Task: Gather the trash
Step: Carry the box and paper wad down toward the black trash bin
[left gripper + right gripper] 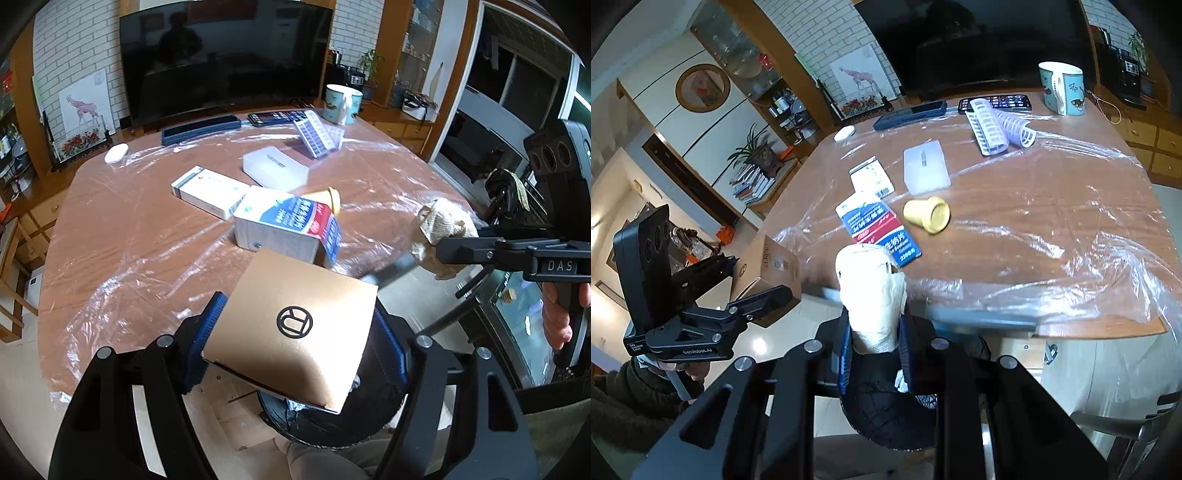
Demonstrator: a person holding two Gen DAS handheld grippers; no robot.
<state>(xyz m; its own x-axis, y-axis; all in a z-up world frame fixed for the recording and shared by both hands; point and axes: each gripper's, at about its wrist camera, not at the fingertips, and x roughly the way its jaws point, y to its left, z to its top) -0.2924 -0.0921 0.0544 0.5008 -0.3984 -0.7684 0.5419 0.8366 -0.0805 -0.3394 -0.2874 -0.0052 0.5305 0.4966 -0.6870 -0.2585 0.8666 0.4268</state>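
Behind held box (pixel 291 332): medicine carton (pixel 284 229), yellow cup (pixel 332 199).

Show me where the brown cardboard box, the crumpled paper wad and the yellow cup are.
brown cardboard box (pixel 295 332): left wrist view, on its top face beside the round logo.
crumpled paper wad (pixel 873 295): right wrist view, on its middle, above the pads.
yellow cup (pixel 925 214): right wrist view, on its side wall.

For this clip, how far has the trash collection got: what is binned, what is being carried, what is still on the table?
Done: the black-lined bin already holds some white scraps. In hand: the left gripper clamps a tan cardboard box and the right gripper a crumpled beige paper wad, both above the bin. Left: the blue-and-red medicine box, white carton and yellow cup.
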